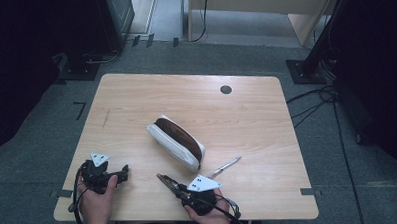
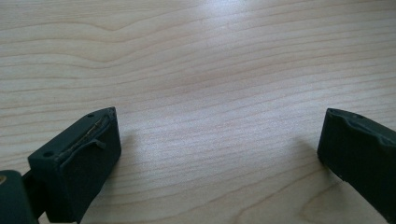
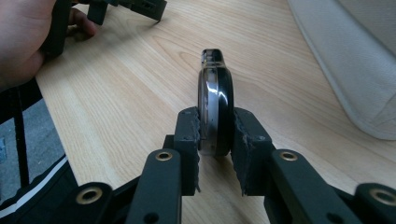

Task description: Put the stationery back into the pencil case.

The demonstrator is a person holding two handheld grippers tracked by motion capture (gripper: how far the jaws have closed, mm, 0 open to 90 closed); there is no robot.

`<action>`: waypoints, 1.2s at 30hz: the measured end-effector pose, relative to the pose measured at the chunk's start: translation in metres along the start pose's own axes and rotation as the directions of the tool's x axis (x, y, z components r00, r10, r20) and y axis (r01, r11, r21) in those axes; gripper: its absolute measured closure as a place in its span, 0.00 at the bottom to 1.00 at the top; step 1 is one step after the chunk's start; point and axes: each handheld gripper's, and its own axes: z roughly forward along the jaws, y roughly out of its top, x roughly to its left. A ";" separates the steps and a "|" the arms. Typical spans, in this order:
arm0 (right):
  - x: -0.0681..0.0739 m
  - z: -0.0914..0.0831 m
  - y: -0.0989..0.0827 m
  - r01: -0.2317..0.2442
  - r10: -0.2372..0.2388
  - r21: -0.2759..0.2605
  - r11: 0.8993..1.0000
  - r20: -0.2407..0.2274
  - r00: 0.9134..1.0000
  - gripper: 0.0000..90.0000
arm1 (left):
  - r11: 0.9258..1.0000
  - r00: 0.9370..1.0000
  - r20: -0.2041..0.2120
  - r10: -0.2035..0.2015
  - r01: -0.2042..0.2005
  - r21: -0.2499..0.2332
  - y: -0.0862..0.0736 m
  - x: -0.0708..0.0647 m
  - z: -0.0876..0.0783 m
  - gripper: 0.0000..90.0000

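A white zip pouch (image 1: 173, 146) with a brown open top lies slantwise at the table's middle; its pale side (image 3: 355, 60) fills the upper right of the right gripper view. My right gripper (image 1: 179, 190) (image 3: 215, 126) is near the front edge, shut on a dark glossy object with a silver strip (image 3: 215, 93) that sticks out ahead of the jaws (image 1: 165, 181) towards the pouch. My left gripper (image 1: 121, 172) (image 2: 219, 140) rests at the front left, open, with bare wood between its jaws.
A silver pen (image 1: 226, 166) lies on the wooden table (image 1: 136, 99) just right of the pouch's near end. A dark round hole (image 1: 225, 89) sits near the far edge. The left hand (image 3: 23, 37) shows at the upper left of the right gripper view.
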 end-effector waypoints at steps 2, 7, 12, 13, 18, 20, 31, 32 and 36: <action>0.000 -0.001 0.000 0.002 -0.002 -0.005 1.000 0.004 1.000 0.82 | 1.000 1.000 0.000 0.000 0.000 0.000 0.000 0.000 0.000 0.00; -0.001 -0.007 0.003 0.008 -0.008 -0.022 1.000 0.015 1.000 0.82 | 1.000 1.000 0.000 0.000 0.000 0.000 0.000 0.000 0.000 0.00; -0.003 -0.017 0.012 0.017 -0.016 -0.054 0.998 0.027 1.000 0.82 | 1.000 1.000 0.000 0.000 0.000 0.000 0.000 0.000 0.000 0.00; -0.003 -0.019 0.014 0.016 -0.015 -0.058 0.998 0.027 1.000 0.82 | 1.000 1.000 0.000 0.000 0.000 0.000 0.000 0.000 0.000 0.00; -0.005 -0.028 0.025 0.023 -0.021 -0.075 0.997 0.036 0.999 0.82 | 1.000 1.000 0.000 0.000 0.000 0.000 0.000 0.000 0.000 0.00; -0.006 -0.032 0.029 0.018 -0.015 -0.082 0.996 0.036 0.999 0.82 | 1.000 1.000 0.000 0.001 -0.001 0.001 0.000 0.000 0.000 0.00; -0.012 -0.049 0.048 0.021 -0.015 -0.135 0.991 0.043 0.999 0.82 | 1.000 1.000 0.000 0.001 -0.001 0.001 0.000 0.000 0.000 0.00; -0.013 -0.050 0.049 0.021 -0.014 -0.142 0.990 0.045 0.999 0.82 | 1.000 1.000 0.000 0.001 -0.001 0.001 0.000 0.000 0.000 0.00; -0.015 -0.054 0.054 0.019 -0.012 -0.156 0.988 0.046 0.999 0.82 | 1.000 1.000 0.000 0.001 -0.001 0.001 0.000 0.000 0.000 0.00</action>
